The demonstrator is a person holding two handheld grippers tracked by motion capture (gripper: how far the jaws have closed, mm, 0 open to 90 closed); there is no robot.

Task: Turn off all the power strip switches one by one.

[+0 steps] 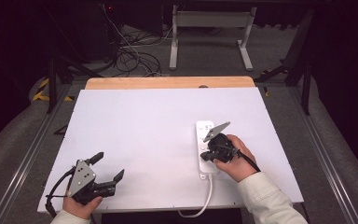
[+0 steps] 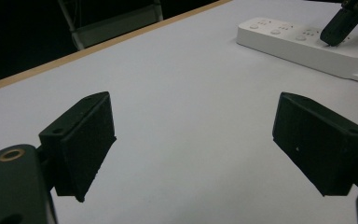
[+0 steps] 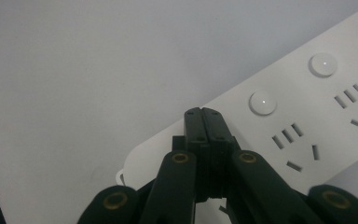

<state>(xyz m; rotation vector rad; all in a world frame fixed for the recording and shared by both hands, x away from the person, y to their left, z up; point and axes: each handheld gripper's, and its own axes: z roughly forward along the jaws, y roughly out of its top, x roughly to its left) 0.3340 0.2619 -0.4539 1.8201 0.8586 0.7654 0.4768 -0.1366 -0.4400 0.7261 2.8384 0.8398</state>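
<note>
Already the right claw [image 1: 209, 155], its jaws pressed together, rests its tip on the white plastic power strip [image 1: 203, 133] at the right-centre of the white table [image 1: 135, 130], probably pressing a switch, while the left claw [image 1: 108, 167] waits spread apart at lower left.

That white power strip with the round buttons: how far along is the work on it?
The white power strip lies flat on the white table, nothing plugged in. In hand: the right gripper, jaws shut, has its tip on the strip's cable end, beside a round button. Whether a button got pressed, I cannot tell. The left gripper waits open, apart.
</note>
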